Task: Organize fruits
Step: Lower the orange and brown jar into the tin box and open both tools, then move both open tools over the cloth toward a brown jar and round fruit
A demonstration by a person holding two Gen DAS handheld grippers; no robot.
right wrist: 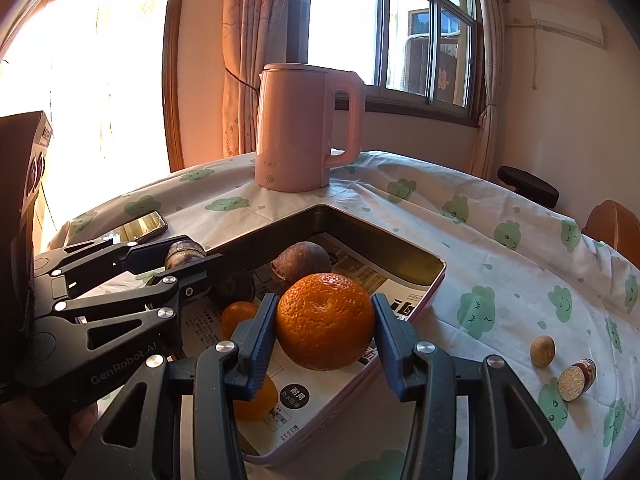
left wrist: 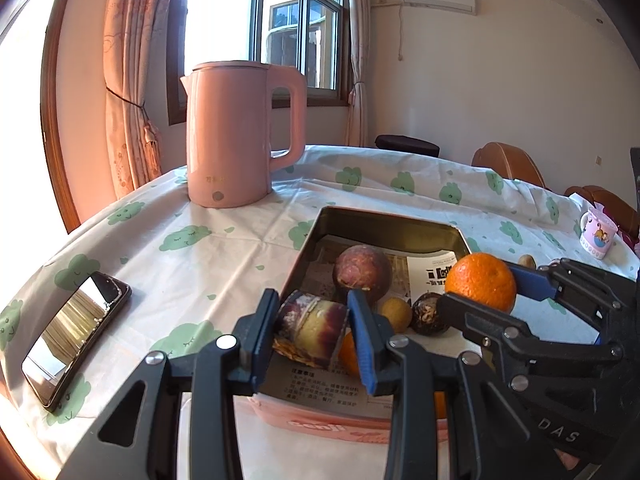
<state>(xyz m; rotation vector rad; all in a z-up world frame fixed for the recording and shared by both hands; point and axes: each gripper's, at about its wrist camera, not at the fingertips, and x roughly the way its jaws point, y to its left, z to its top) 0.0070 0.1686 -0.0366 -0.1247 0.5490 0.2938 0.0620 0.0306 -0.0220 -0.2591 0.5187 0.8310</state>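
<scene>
1. At the lower left of the left wrist view, a phone [left wrist: 76, 338] lies face up on the cloud-print tablecloth [left wrist: 192, 256].
2. Upper centre-left, a pink kettle [left wrist: 236, 132] stands on the cloth behind the tin.
3. At centre, the open tin [left wrist: 384, 218] holds a purple passion fruit [left wrist: 362, 272], a small yellow fruit [left wrist: 396, 312] and a dark round fruit [left wrist: 430, 314].
4. Low centre, the left gripper [left wrist: 314, 334] pinches a sugarcane piece [left wrist: 310, 330] above the tin's near end.
5. At centre right, the right gripper [left wrist: 480, 290] clamps an orange [left wrist: 482, 280] over the tin's right side.
6. Lower right of the right wrist view, a small tan fruit [right wrist: 543, 351] and a second cane piece [right wrist: 576, 380] lie on the cloth outside the tin, near each other.
</scene>
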